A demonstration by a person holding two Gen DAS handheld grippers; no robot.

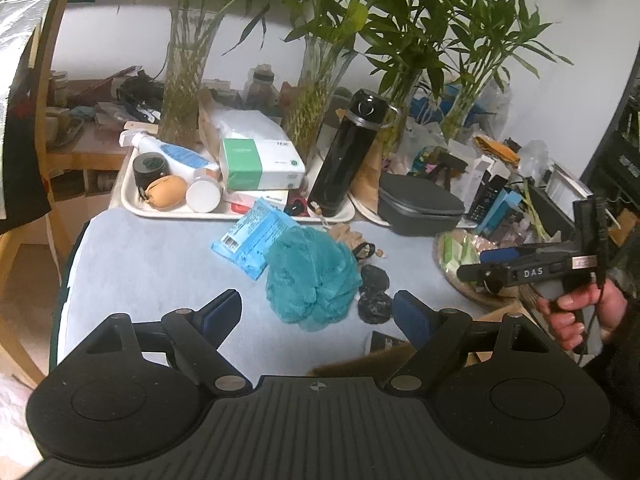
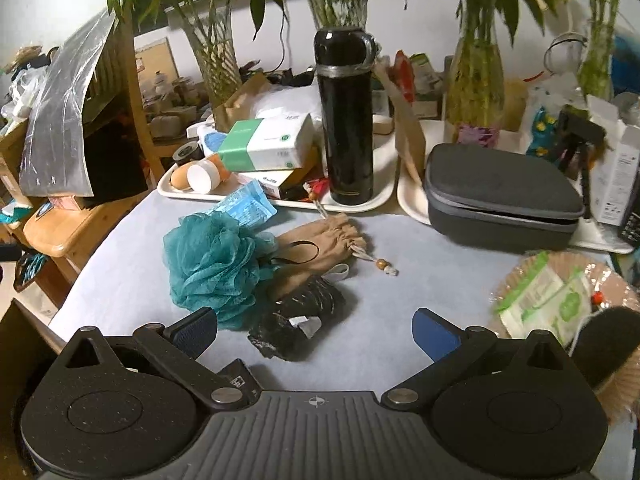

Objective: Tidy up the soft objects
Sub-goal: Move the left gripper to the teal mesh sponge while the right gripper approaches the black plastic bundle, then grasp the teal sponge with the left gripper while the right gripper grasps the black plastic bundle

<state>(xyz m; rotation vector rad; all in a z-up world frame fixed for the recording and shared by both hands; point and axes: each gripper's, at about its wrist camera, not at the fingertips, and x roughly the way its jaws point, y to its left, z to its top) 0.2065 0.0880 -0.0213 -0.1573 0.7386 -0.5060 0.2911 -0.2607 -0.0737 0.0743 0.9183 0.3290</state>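
A: Start with the big picture. The surface [image 2: 380,312] has a pale blue cover, with crowded trays at the back. The soft things sit in one heap toward the left: a teal mesh pouf [image 2: 212,264], a tan drawstring pouch [image 2: 320,244] touching it behind, and a black crumpled cloth [image 2: 300,320] in front of the pouch.

B: So which step is this?

A: I'd judge it the approach, nothing picked up yet. The left tongs [image 1: 318,312] stand wide open and empty, with the pouf just beyond their tips. The right tongs [image 2: 316,328] are also spread wide, holding nothing, above the black cloth.

B: And next?

A: Probably each must come down onto one item, the left over the pouf, the right over the cloth, and close on a good fold. The round woven basket [image 2: 616,280] at the right, already holding green-and-white packets, looks a likely home, though I can't be sure.
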